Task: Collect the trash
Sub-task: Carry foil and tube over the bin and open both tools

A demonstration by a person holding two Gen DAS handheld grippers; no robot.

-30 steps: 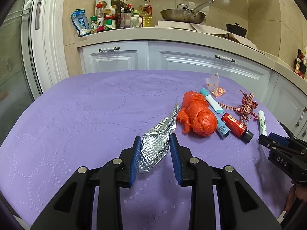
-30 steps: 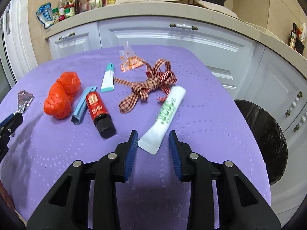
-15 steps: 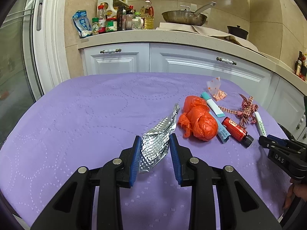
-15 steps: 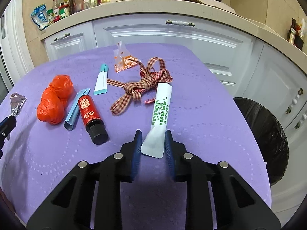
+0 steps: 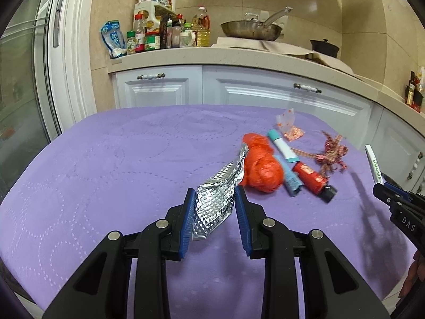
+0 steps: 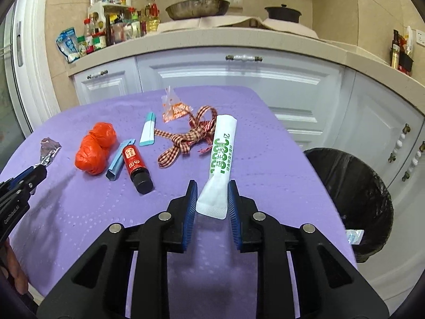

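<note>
My left gripper (image 5: 213,212) is shut on a crumpled silver foil wrapper (image 5: 217,199) and holds it above the purple table (image 5: 106,172). My right gripper (image 6: 211,204) is shut on a white sachet with green print (image 6: 220,159), lifted off the table. On the table lie a red plastic bag (image 6: 95,148), a small red bottle (image 6: 136,164), a blue packet (image 6: 117,163), a teal-and-white tube (image 6: 148,133), a checked ribbon (image 6: 191,135) and a clear orange wrapper (image 6: 174,106). A black-lined trash bin (image 6: 353,199) stands off the table's right edge.
White kitchen cabinets (image 6: 239,79) stand behind the table, with a counter carrying bottles (image 5: 159,34), a pan (image 5: 252,29) and a black pot (image 6: 283,13). A glass door (image 5: 24,93) is at the left. A small wrapper (image 6: 354,236) lies inside the bin.
My right gripper closed on the white sachet and raised it off the table. My left gripper has lifted the foil wrapper higher.
</note>
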